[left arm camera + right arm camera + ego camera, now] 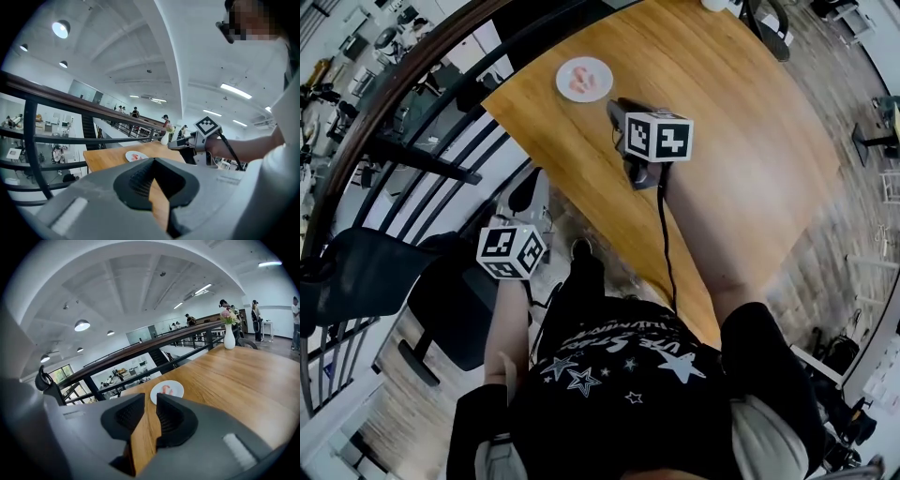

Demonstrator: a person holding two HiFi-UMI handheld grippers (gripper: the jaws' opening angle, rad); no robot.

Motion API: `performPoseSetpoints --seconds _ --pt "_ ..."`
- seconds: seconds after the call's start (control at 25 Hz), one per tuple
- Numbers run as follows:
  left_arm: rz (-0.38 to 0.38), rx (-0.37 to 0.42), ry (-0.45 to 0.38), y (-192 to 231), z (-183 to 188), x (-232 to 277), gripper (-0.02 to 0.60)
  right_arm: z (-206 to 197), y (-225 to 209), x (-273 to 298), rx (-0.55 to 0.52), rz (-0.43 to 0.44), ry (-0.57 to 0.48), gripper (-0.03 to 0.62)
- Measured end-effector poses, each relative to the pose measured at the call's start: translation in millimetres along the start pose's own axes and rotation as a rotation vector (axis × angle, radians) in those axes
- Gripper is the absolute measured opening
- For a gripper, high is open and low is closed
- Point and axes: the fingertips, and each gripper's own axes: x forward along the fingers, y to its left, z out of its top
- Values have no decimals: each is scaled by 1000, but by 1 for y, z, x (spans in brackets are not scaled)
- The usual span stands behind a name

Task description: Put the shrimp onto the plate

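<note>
A small white plate (602, 67) sits near the far left corner of the wooden table (741, 141), with pink shrimp (581, 81) lying on it. My right gripper (617, 109) hovers over the table just short of the plate. In the right gripper view its jaws (150, 401) stand open by a narrow gap, nothing between them, with the plate (178, 387) and shrimp (166, 390) straight ahead. My left gripper (153, 161) is off the table's left edge, its marker cube (512, 250) beside my body. Its pads meet at the tips and hold nothing.
A dark railing (403, 84) runs along the table's left side, with a drop to a lower floor beyond. A black chair (356, 272) stands at my left. A white vase with flowers (228, 336) stands at the table's far end. People stand in the distance.
</note>
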Motion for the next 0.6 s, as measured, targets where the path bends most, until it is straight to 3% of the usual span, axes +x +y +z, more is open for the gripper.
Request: performPoseSetpoints --seconds 0.6 --pt "4 59 -80 -99 -2 -62 2 -38 27 -141 -62 144 -91 52"
